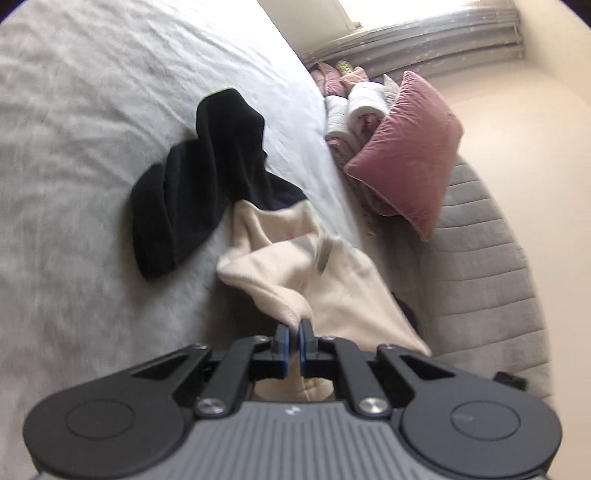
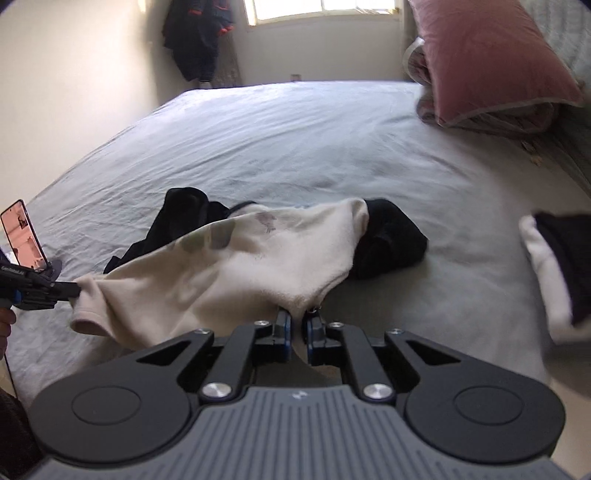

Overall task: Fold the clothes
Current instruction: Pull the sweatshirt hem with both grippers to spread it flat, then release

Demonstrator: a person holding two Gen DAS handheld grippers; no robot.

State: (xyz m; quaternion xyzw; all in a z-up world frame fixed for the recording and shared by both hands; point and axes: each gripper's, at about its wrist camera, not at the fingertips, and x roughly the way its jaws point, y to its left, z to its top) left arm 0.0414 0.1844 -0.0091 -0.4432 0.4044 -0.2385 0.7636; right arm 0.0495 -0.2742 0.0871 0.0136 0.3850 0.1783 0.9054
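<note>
cream fleece garment point(image 2: 229, 273) is lifted partly off the bed sheet point(image 2: 295, 140), stretched between the two tools. faint grey-green patches and a small dark mark show on its upper face; no print on it is legible. part of it drapes over a black garment point(image 2: 388, 240), which lies crumpled on the sheet and shows on both sides of the cream cloth.

left gripper point(image 1: 295, 326): jaws together, clamped on an edge of the cream fleece garment; cloth runs up between the blue pads and hangs below them. in the right wrist view the same tool point(image 2: 70, 290) enters from the left edge, pinching a corner of the fleece. white lettering on its body, too small and blurred to read in full. a phone point(image 2: 24, 236) stands mounted on it, screen lit pinkish.

right gripper point(image 2: 297, 321): jaws nearly together, clamped on a bunched fold of the same fleece; a small metal piece sits at the right pad.

a black-and-white folded item point(image 2: 554, 273) lies on the sheet, well apart to the right. a pink cushion point(image 2: 491, 48) sits at the far right of the bed. dark clothing point(image 2: 195, 37) hangs by the window point(image 2: 321, 7).
</note>
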